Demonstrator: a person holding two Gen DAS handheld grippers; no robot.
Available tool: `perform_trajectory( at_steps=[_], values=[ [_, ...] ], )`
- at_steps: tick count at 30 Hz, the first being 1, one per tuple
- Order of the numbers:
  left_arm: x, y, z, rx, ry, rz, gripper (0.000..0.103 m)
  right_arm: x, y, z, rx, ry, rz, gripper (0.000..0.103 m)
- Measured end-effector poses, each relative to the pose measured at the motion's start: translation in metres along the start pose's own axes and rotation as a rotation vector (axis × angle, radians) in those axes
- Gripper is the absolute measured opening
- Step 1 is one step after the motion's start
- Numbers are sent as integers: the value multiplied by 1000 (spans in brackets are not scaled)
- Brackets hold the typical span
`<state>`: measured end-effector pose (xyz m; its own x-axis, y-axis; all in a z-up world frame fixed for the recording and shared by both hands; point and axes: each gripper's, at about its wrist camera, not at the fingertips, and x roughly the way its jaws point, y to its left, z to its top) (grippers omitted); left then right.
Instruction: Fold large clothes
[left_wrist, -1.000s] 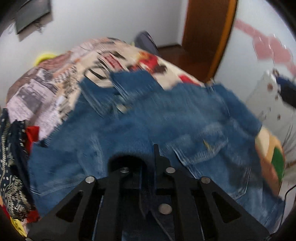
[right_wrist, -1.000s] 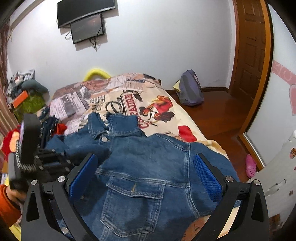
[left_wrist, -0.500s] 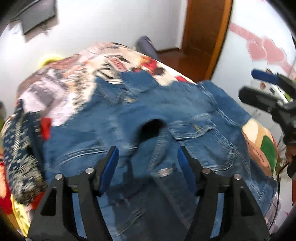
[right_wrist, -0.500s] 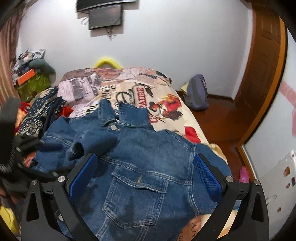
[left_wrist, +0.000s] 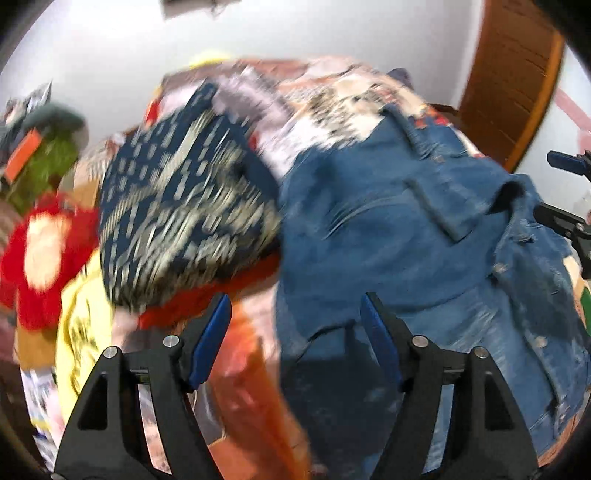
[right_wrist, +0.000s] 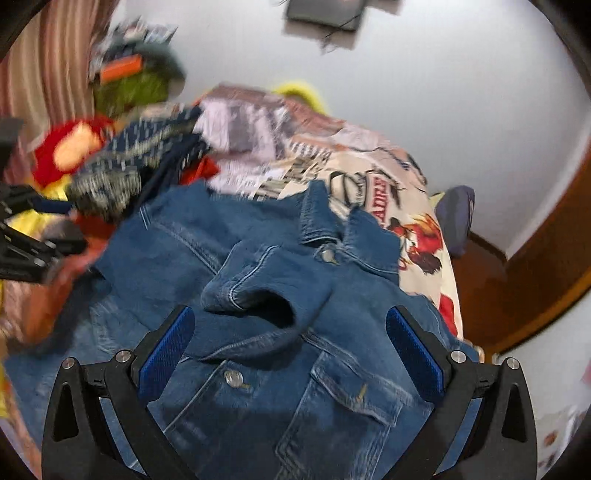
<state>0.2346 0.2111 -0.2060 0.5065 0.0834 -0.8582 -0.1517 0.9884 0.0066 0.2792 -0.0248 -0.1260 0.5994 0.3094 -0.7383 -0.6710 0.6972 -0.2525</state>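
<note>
A blue denim jacket (right_wrist: 280, 347) lies front up on the printed bedspread (right_wrist: 373, 177), one sleeve folded across its chest with the cuff opening (right_wrist: 269, 306) showing. My right gripper (right_wrist: 290, 350) is open and empty just above the chest, near the cuff. My left gripper (left_wrist: 295, 338) is open and empty over the jacket's left edge (left_wrist: 388, 240), with orange cloth (left_wrist: 255, 398) under its left finger. The right gripper also shows at the right edge of the left wrist view (left_wrist: 565, 192).
A pile of clothes lies left of the jacket: a navy patterned garment (left_wrist: 184, 206), red (left_wrist: 37, 258) and yellow (left_wrist: 81, 325) pieces. A grey bag (right_wrist: 456, 218) stands on the floor by the bed. A wooden door (left_wrist: 513, 74) is at the right.
My left gripper has let go of the sleeve, opened and swung left toward the clothes pile. The sleeve now lies folded on the jacket's chest. My right gripper has moved in lower over the jacket, still open.
</note>
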Motion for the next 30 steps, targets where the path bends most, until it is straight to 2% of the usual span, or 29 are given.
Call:
perform_trajectory(
  at_steps=[7,10,12,13,15,17,19,20,21,23,27,30],
  values=[
    [36,16,-37,-41,100,-20,71,64,38,8,-243,186,-19,101],
    [47,13,-42,-30,113,-15,71,74,42,0,-313,214,-47,101],
    [54,9,-41,-23,118,-14,71,78,42,-5,-339,221,-66,95],
    [57,7,-40,-20,118,-11,71,80,41,-6,-344,223,-72,86],
    [60,3,-37,-19,108,-4,71,82,39,-6,-330,216,-64,72],
    [62,1,-31,-26,98,0,71,82,36,-2,-300,204,-62,52],
    [64,1,-25,-40,93,1,72,82,31,5,-264,189,-57,40],
    [67,0,-21,-47,96,3,72,84,29,9,-244,184,-48,29],
    [69,0,-19,-56,98,8,73,87,28,12,-230,180,-43,24],
    [74,3,-13,-106,106,7,74,86,20,23,-175,160,-36,7],
    [81,7,-4,-179,120,10,74,60,-16,49,24,47,2,6],
    [85,4,9,-172,124,35,74,28,-41,65,116,-38,31,6]
  ],
)
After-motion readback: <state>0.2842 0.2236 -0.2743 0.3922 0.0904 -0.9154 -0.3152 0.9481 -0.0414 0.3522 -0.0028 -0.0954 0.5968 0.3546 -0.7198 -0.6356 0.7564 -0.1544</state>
